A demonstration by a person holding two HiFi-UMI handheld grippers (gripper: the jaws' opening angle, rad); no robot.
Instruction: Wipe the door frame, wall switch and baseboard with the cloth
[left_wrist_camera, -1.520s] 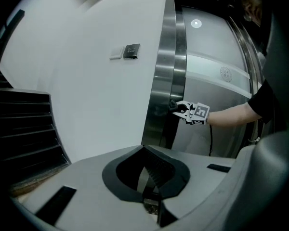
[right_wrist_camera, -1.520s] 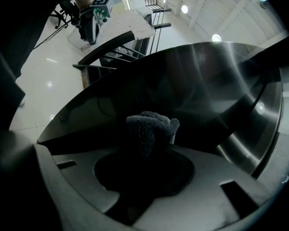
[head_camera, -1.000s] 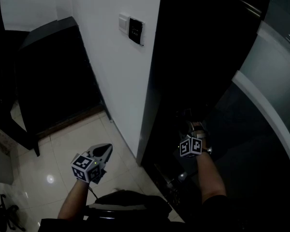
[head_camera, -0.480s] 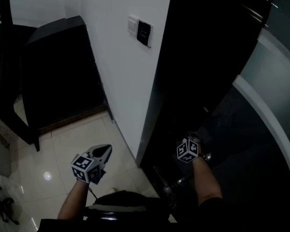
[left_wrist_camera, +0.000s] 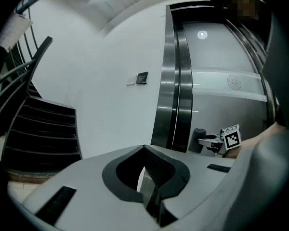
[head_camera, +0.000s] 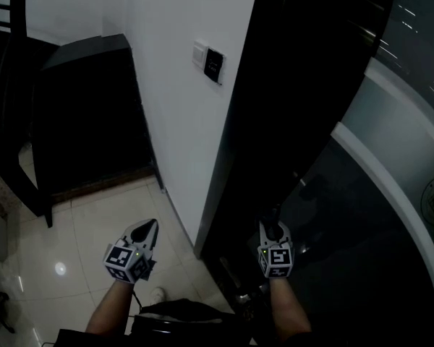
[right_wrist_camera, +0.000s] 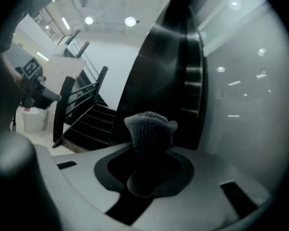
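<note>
In the right gripper view my right gripper is shut on a bunched grey cloth, which sticks up past the jaws toward the dark door frame. From the head view this gripper hangs low, close beside the foot of the door frame. My left gripper is shut and holds nothing, above the tiled floor, left of the white wall. The wall switch is a dark panel next to a white plate, high on that wall. It also shows in the left gripper view, the wall switch left of the metallic door frame.
A dark staircase stands against the wall at the left. Right of the frame is a glass door with a white band. Pale glossy floor tiles lie under my left gripper. A white bin stands far left.
My right gripper with the cloth has dropped lower and come back toward me along the door frame. The left gripper has barely moved. The head view has shifted slightly.
</note>
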